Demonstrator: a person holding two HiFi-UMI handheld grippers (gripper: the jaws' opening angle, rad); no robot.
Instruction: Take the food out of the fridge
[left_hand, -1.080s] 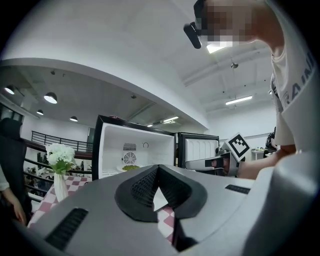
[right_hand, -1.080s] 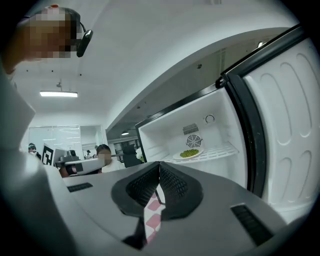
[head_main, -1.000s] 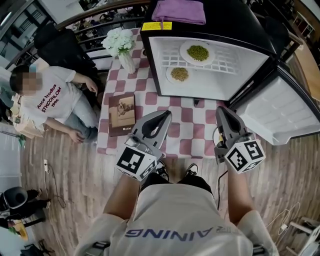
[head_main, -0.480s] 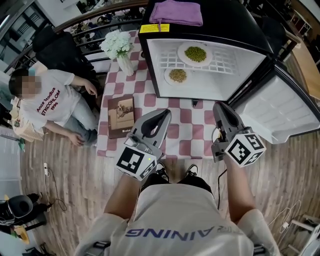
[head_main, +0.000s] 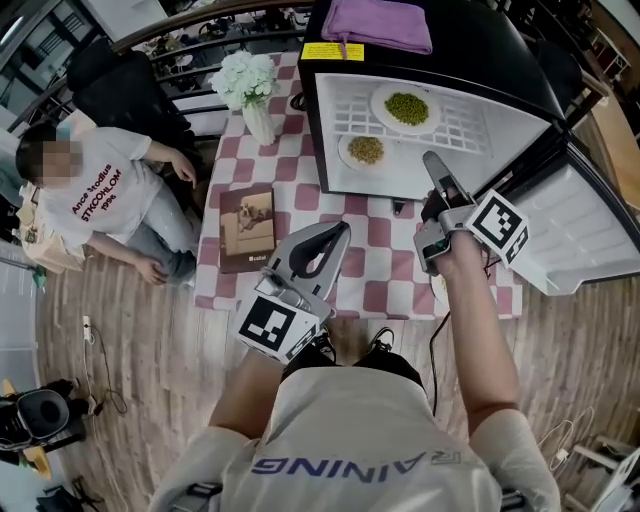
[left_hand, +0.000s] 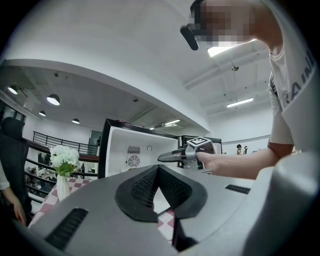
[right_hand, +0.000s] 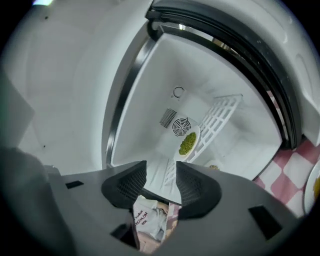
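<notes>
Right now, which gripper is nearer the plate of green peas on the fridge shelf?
Right. The right gripper, jaws just opened with nothing between them, is at the fridge opening, short of the plate of green peas. The left gripper hovers over the checked tablecloth.

Clear passage into open fridge (head_main: 480, 45), door (head_main: 580, 235) well aside at right.

seated person's T-shirt (head_main: 95, 205): STOCKHOLM | wearer's shirt (head_main: 350, 465): AINING

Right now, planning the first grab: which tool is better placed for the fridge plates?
Right: the right tool faces the open fridge, jaws just opening, empty; the left tool sits shut, farther back.
</notes>
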